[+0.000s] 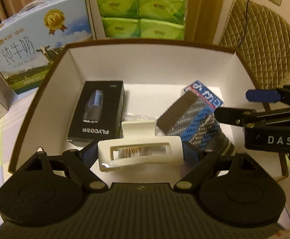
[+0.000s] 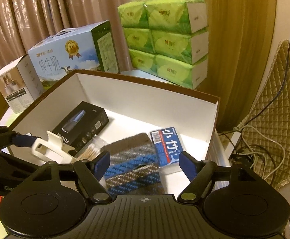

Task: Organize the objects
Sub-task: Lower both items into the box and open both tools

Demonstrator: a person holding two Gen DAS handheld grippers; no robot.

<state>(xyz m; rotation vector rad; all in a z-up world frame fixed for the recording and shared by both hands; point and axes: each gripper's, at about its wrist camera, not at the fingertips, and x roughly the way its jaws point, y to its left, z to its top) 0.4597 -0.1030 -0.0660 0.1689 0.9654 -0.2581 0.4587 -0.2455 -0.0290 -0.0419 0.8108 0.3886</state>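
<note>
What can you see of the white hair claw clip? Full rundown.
The white hair claw clip is glossy, plastic-looking, rectangular, with a long open slot through its body and a raised tab on top. It is shut in the left gripper, blue pads pressing both short ends, held level over the near part of the white-lined box, above a bag of cotton swabs. In the right wrist view its teeth point down, and it looks clear of the black box.

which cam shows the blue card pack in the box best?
Right wrist: the blue card pack lies nearly whole, barcode and print facing the camera, beside the knitted sock. Left wrist shows only its top end; the sock covers the rest.
</note>
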